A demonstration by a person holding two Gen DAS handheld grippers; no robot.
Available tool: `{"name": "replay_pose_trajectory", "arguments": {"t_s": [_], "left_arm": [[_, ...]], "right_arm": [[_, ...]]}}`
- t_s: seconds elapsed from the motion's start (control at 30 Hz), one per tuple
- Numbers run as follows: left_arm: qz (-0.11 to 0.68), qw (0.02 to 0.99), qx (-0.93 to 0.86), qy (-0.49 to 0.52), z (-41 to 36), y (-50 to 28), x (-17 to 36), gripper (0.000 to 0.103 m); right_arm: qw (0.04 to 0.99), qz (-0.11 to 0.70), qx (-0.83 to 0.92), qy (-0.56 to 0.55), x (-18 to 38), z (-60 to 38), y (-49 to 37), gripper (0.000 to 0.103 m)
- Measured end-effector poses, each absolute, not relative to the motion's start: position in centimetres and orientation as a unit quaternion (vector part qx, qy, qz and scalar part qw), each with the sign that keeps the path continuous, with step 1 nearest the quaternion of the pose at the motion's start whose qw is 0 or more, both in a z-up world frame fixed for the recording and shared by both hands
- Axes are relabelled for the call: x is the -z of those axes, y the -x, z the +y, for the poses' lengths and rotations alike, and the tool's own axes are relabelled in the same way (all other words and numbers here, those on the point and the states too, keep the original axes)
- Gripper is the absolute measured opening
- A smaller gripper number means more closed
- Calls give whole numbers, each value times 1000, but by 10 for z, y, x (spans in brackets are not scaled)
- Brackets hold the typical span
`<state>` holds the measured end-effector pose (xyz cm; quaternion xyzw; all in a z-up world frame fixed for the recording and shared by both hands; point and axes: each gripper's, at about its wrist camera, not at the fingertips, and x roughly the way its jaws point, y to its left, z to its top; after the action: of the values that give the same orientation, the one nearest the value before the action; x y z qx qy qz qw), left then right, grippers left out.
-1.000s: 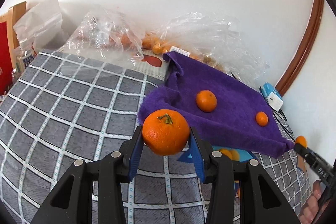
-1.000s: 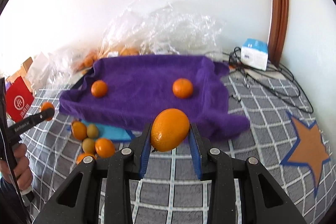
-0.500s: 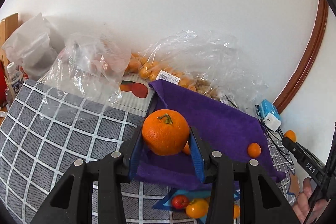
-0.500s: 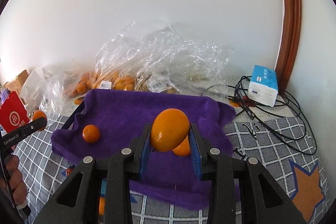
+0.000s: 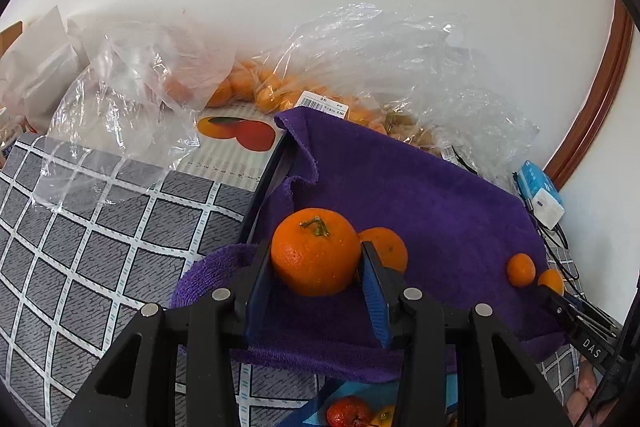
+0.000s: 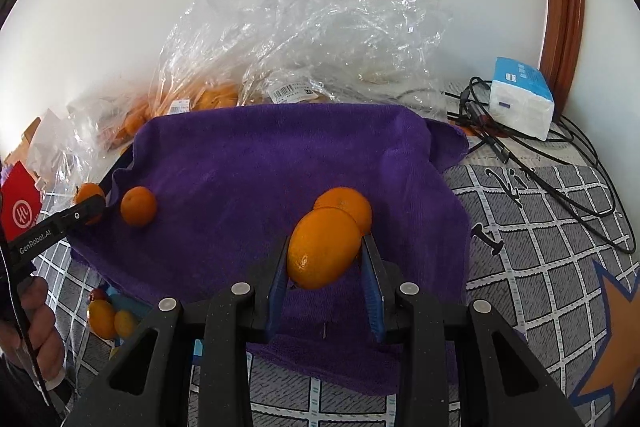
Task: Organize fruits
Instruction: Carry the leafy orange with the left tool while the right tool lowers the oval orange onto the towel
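Note:
A purple towel (image 5: 420, 187) lies spread over a raised base, also in the right wrist view (image 6: 248, 163). My left gripper (image 5: 316, 267) is shut on a stemmed orange (image 5: 315, 251) over the towel's left part, beside a loose orange (image 5: 388, 247). My right gripper (image 6: 324, 259) is shut on a smooth oval orange (image 6: 322, 247) over the towel's right part, just in front of another orange (image 6: 348, 205). A small orange (image 6: 138, 205) lies on the towel's left side. In the left wrist view a small orange (image 5: 520, 269) lies at the towel's right.
Clear plastic bags (image 6: 304, 39) of fruit lie behind the towel against the wall. A blue-white box (image 6: 520, 99) and black cables (image 6: 560, 163) lie at the right. Loose fruits (image 6: 106, 319) sit on a blue mat below the towel's front edge. The surface is a grey checked cloth (image 5: 80, 247).
Both grippers have moved forward and down over the towel, each still holding its orange. The towel and its loose oranges now look closer.

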<state>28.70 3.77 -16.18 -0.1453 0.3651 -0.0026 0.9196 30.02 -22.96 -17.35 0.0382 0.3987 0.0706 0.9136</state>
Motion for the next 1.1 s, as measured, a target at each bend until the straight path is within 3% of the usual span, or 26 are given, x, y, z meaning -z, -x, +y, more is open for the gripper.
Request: {"name": "replay_pose_trajectory", "arguments": {"t_s": [0.73, 1.1], "left_arm": [[364, 928, -14, 77, 18, -293, 171, 40], [363, 929, -13, 75, 17, -293, 170, 41]], "right_arm": [[905, 421, -58, 13, 190, -216, -304, 34], [919, 389, -65, 21, 178, -212, -294, 37]]}}
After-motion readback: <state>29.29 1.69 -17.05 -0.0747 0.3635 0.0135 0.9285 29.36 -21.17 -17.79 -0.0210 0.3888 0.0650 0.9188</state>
